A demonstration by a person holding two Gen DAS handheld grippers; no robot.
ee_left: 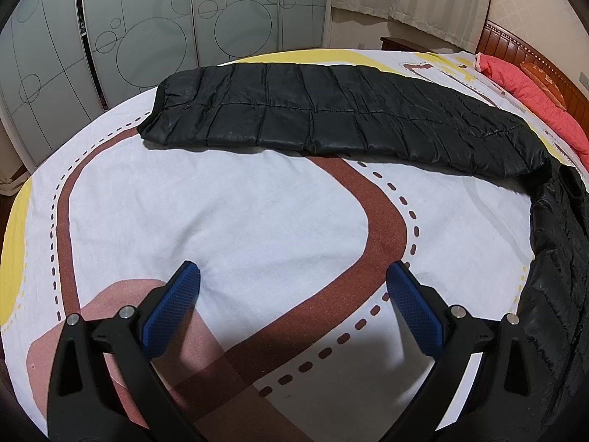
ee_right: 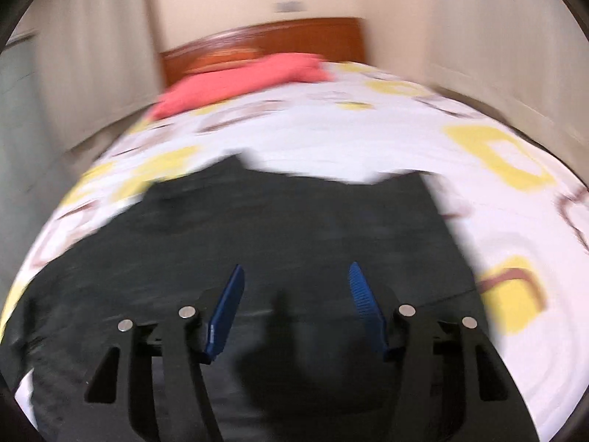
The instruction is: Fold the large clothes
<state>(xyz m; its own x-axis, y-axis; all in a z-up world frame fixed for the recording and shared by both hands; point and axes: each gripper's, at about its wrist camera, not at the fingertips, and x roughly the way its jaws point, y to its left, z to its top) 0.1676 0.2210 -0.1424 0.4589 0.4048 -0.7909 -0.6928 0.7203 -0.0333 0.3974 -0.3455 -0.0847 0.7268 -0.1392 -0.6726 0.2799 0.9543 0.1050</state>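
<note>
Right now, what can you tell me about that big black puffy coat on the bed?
The black jacket is a shiny, quilted, padded garment stitched into puffy rectangular panels. In the left wrist view one long part, probably a sleeve, lies stretched flat across the patterned bedspread, ending in a dark cuff at the left, while its body runs down the right edge of the picture. The right wrist view is blurred but shows the body spread wide beneath the right gripper. Neither gripper's open blue pads hold it, and it appears not yet folded.
</note>
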